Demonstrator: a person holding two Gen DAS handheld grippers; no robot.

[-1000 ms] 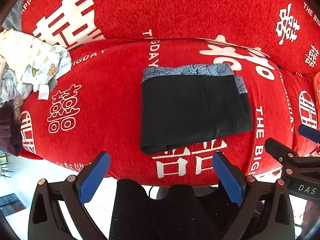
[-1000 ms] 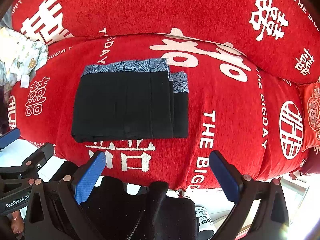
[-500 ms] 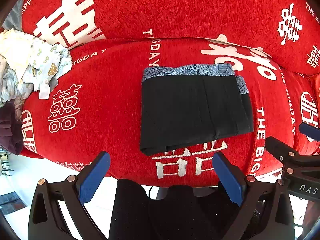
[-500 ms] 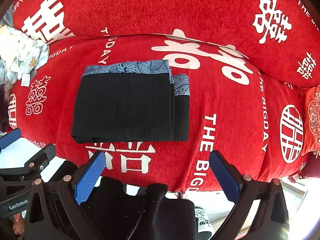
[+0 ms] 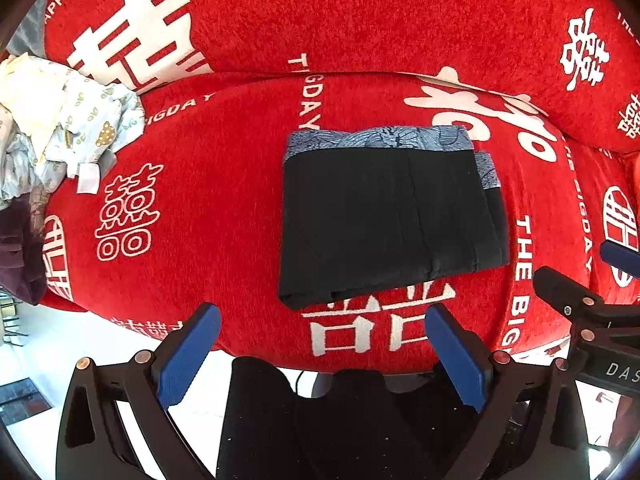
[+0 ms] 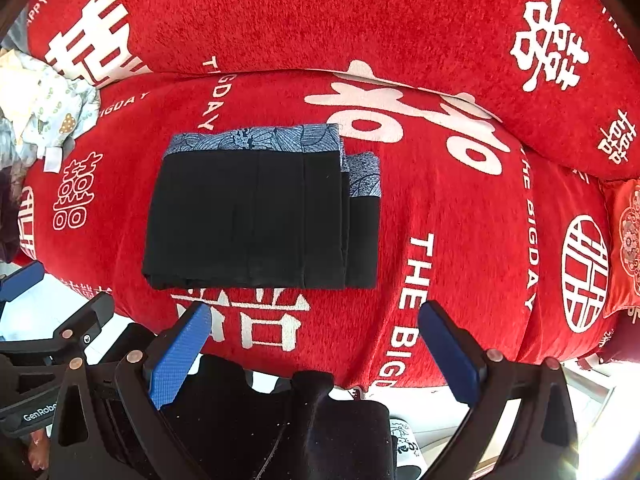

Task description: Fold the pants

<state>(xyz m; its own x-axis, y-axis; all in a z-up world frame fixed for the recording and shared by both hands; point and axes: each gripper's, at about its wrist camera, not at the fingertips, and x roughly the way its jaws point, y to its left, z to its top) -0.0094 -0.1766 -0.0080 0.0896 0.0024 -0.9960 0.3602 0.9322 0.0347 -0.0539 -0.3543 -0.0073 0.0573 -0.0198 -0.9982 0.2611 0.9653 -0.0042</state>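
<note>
The black pants [image 5: 384,220] lie folded into a flat rectangle on the red sofa seat, with a blue-grey patterned waistband along the far edge. They also show in the right wrist view [image 6: 260,212]. My left gripper [image 5: 320,328] is open and empty, held back from the seat's front edge, below the pants. My right gripper [image 6: 312,328] is open and empty, also in front of the seat edge, below the pants. Neither gripper touches the pants.
The red sofa cover [image 5: 200,200] with white lettering covers the seat and backrest [image 6: 320,12]. A heap of pale patterned clothes [image 5: 60,120] and a dark garment [image 5: 16,256] lie at the seat's left end. A red cushion [image 6: 628,240] sits at the right.
Both grippers have drifted very slightly; the pants lie still and the jaws stay open.
</note>
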